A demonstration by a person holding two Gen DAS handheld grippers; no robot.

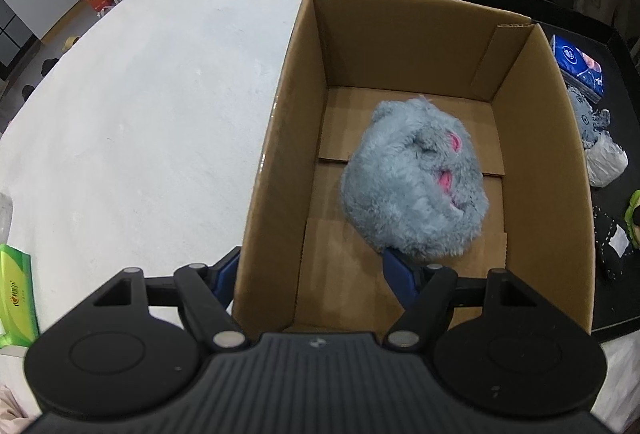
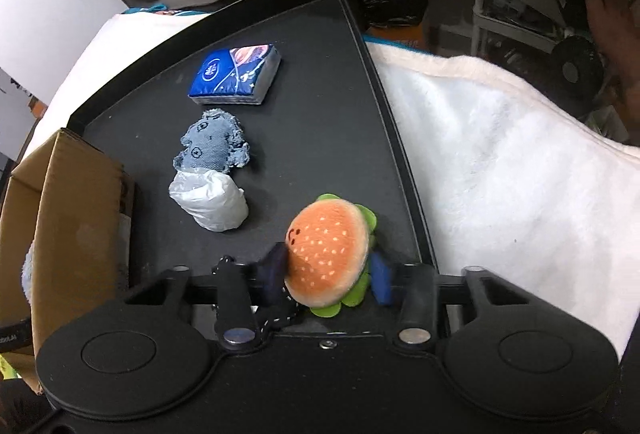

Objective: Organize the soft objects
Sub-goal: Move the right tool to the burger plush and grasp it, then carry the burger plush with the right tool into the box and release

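My left hand-held gripper [image 1: 310,276] points steeply down with jaws spread, straddling the near-left wall of the cardboard box [image 1: 276,138], where the grey plush toy [image 1: 414,180] lies alone. My right hand-held gripper [image 2: 326,274] is clamped on the burger plush [image 2: 330,254] on the black tray [image 2: 320,82], its left finger blurred. Beyond lie a white bag [image 2: 210,200], denim toy [image 2: 212,144] and tissue pack [image 2: 236,74].

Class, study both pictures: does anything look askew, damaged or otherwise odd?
The left tongs straddle the brown cardboard box's near-left wall, one finger inside, one outside. The small blue denim toy has frayed edges, possibly by design. Nothing looks spilled.
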